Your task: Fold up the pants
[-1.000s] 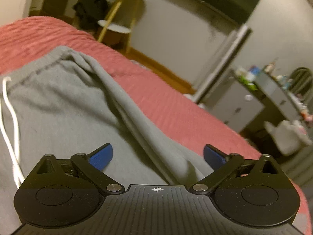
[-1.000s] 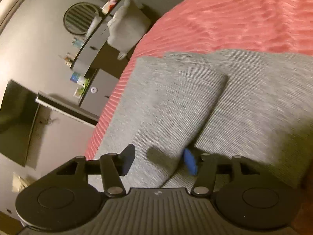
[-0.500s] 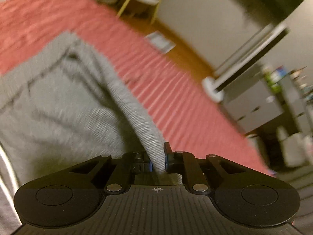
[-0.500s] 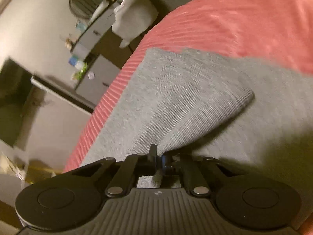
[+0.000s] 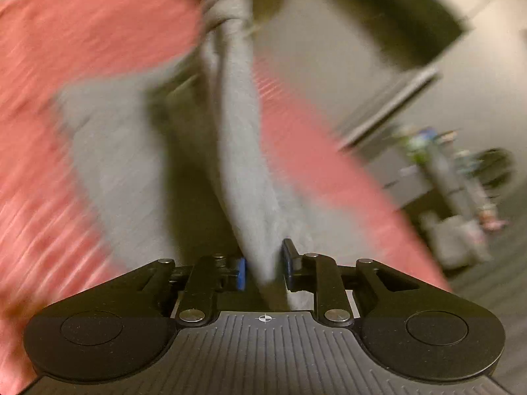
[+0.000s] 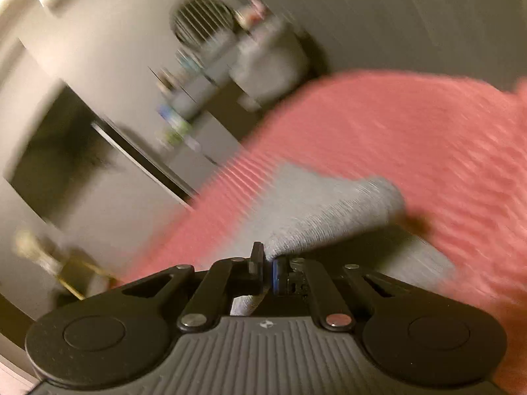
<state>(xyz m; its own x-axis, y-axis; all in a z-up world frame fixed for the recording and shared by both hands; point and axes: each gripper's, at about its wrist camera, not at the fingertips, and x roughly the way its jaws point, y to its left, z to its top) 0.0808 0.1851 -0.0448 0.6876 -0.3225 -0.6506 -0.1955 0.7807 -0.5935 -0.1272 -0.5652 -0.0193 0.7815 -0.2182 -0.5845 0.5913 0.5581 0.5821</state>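
1. Pants (image 5: 243, 151) – grey sweatpants – hang lifted in a taut ridge from the lower centre of the left wrist view up to its top centre, above the pink bedspread (image 5: 82, 49).
2. Left gripper (image 5: 263, 268) has just been easing its jaws a little wider, with that fabric ridge between the blue pads and filling the narrow gap, so the cloth looks gripped for carrying over into a fold.
3. Right gripper (image 6: 267, 270) has its jaws nearly together on a thin edge of the grey cloth – the free part bulges toward the centre right of its frame.
4. Dresser (image 6: 197, 98) clutter and a dark screen (image 5: 411, 16) stand off the bed, both blurred; nothing lies in the way of the fold.
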